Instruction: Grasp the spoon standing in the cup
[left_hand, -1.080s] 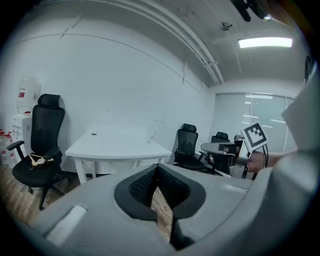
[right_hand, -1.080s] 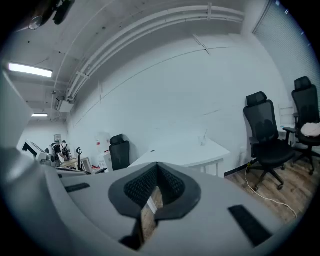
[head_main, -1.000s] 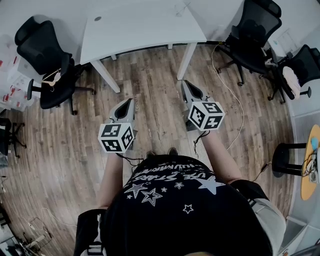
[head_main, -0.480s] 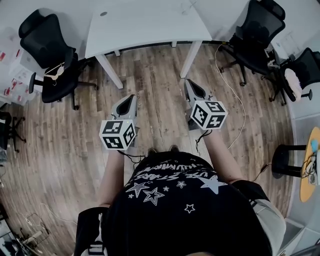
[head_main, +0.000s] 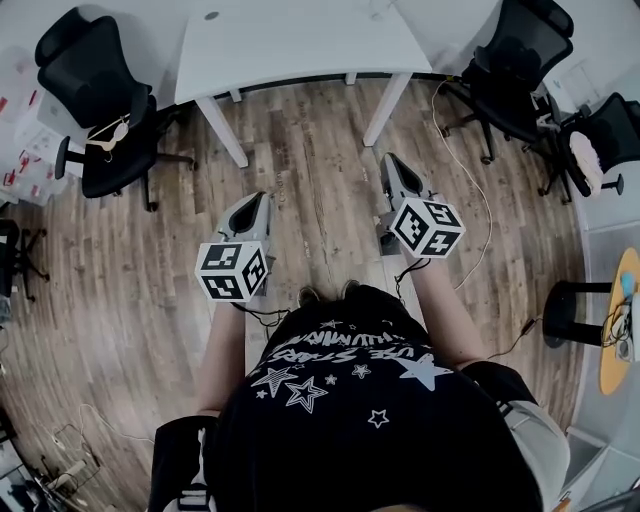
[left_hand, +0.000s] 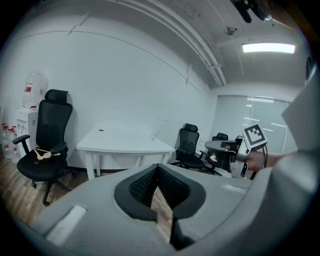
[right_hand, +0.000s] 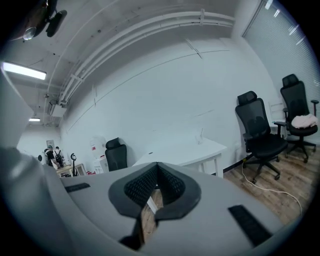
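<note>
while both grippers hang out in front of the person's black star-printed shirt (head_main: 350, 400), i see them over the brown wood-plank floor (head_main: 310, 190), well short of the white rectangular surface on white legs (head_main: 300, 45) by the far wall. the left gripper (head_main: 258, 203) points forward; in its own view its dark ribbed fingers (left_hand: 142, 186) meet at the tips with nothing caught between them, only floor showing through the gap lower down. the right gripper (head_main: 392, 166) sits a little further forward than the left, its marker cube (head_main: 428, 226) turned up toward the head camera. its fingers (right_hand: 141, 187) are likewise pressed together and hold nothing. the two grippers are side by side and apart from each other.

as for the spoon and the cup, i cannot make out either in any view, so i cannot tell where they stand. a small dark spot (head_main: 211, 15) sits on the surface top near its back edge.

a black mesh office chair (head_main: 95, 95) stands left of the surface with a pale object on its seat, too small to identify. a second black office chair (head_main: 510, 65) stands at the right, and beside it a third one carries a pinkish-white cloth (head_main: 586, 160). a thin white cable (head_main: 480, 205) trails across the floor near them. a round yellow-topped stand (head_main: 618, 330) shows at the right edge.
</note>
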